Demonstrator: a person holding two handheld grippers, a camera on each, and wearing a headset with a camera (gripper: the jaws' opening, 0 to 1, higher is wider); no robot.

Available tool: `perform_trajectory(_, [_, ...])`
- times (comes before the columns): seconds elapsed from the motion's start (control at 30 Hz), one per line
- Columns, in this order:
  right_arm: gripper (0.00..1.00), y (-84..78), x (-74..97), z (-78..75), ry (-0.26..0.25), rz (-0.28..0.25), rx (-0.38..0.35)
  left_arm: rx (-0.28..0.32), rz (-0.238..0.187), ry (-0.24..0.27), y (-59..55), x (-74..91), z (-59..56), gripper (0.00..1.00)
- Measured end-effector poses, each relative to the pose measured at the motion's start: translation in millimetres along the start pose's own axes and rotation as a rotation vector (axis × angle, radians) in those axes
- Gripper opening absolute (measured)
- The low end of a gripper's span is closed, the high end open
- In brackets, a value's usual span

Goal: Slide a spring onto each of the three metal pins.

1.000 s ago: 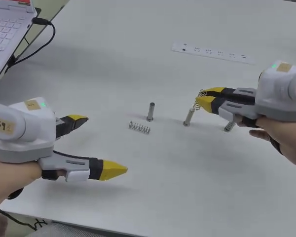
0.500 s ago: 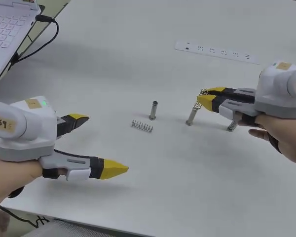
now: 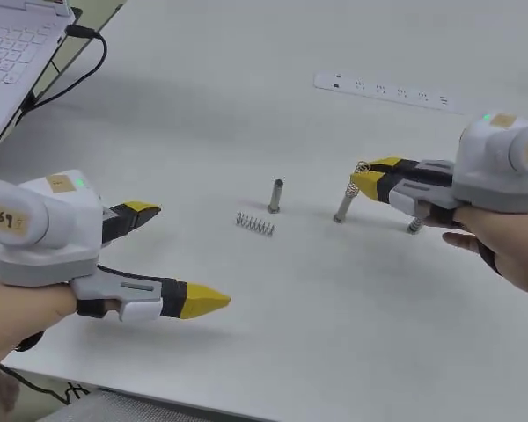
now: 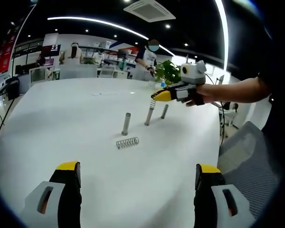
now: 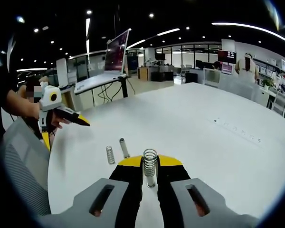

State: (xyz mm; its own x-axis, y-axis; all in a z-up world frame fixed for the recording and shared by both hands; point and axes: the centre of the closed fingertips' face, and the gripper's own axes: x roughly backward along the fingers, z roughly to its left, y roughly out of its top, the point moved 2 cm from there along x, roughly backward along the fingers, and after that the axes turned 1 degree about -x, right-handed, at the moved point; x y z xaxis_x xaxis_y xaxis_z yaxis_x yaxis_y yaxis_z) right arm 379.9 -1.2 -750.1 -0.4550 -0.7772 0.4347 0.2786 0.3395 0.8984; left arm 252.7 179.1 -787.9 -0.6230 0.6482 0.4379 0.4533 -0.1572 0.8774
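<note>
At left, L gripper (image 3: 185,255) w/ jaws spread wide, nothing held; loose spring (image 3: 254,225) flat on bench (image 3: 202,114) ahead of the tips, well apart from them, just beside bare upright pin (image 3: 275,195). Further right, leaning pin (image 3: 341,207) w/ held spring (image 5: 150,164) at its top end, pinched betw. nearly closed jaws of R gripper (image 3: 363,178). Third pin (image 3: 413,225) under R gripper, mostly hidden, coils showing on it; hard to tell how far down the held spring sits.

Laptop (image 3: 9,44) cut by left edge; third pin (image 3: 414,226) half-hidden behind right gripper (image 3: 355,179).
</note>
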Motion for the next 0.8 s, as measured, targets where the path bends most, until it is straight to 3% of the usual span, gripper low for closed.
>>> perform_trajectory(0.63, [0.08, -30.8, -14.1, 4.1, 0.004, 0.072, 0.02, 0.0, 0.013, -0.003, -3.3, 0.0, -0.4, 0.98])
perform_trajectory(0.8, [0.08, -47.6, -18.2, 5.8, 0.007, 0.124, 0.029, 0.0, 0.016, -0.004, -3.5, -0.2, -1.6, 0.98])
